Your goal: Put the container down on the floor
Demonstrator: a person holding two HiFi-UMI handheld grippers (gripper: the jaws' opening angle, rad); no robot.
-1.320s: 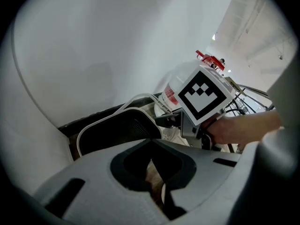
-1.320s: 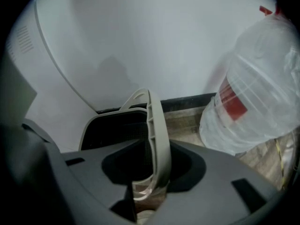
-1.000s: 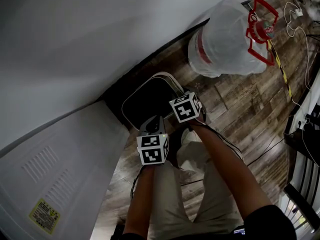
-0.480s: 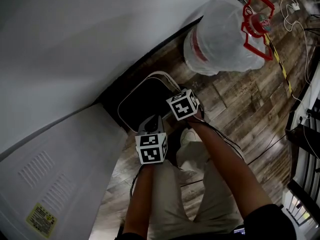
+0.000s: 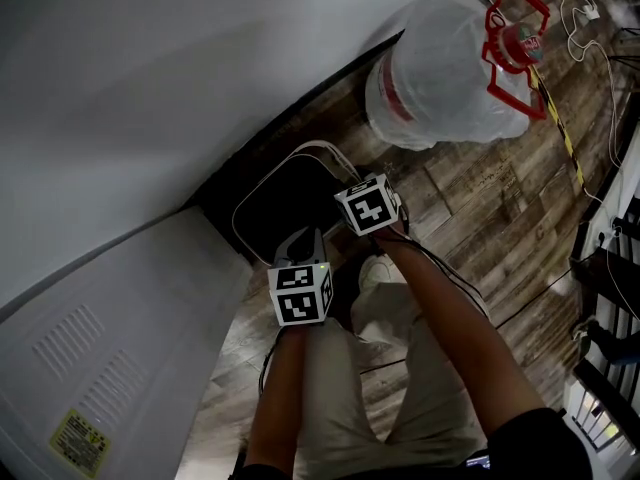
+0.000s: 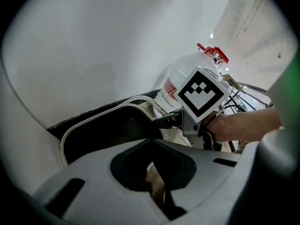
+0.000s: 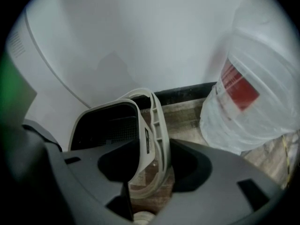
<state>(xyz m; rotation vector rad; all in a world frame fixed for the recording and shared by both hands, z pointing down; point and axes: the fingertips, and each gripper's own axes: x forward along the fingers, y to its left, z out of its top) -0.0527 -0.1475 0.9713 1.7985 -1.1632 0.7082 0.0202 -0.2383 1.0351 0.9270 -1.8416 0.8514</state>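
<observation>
A black container [image 5: 285,203] with a white rim stands on the wood floor against the dark skirting. My right gripper [image 5: 352,190] is at its right end. In the right gripper view the white rim [image 7: 157,125] runs between the jaws of the right gripper [image 7: 150,172]. Those jaws have just been opening, and they now stand off the rim. My left gripper [image 5: 300,238] hangs over the container's near edge. In the left gripper view the left gripper [image 6: 154,182] shows a narrow gap with only floor in it. The container [image 6: 101,132] lies just ahead of it.
A big clear water jug [image 5: 440,68] with a red cap and carrier [image 5: 515,38] stands right of the container. A white appliance [image 5: 90,358] fills the lower left and a white wall the upper left. Cables [image 5: 590,28] trail at the far right. The person's legs are below.
Both grippers stay at the container, and the head view has shifted slightly. The container has not visibly moved on the floor.
</observation>
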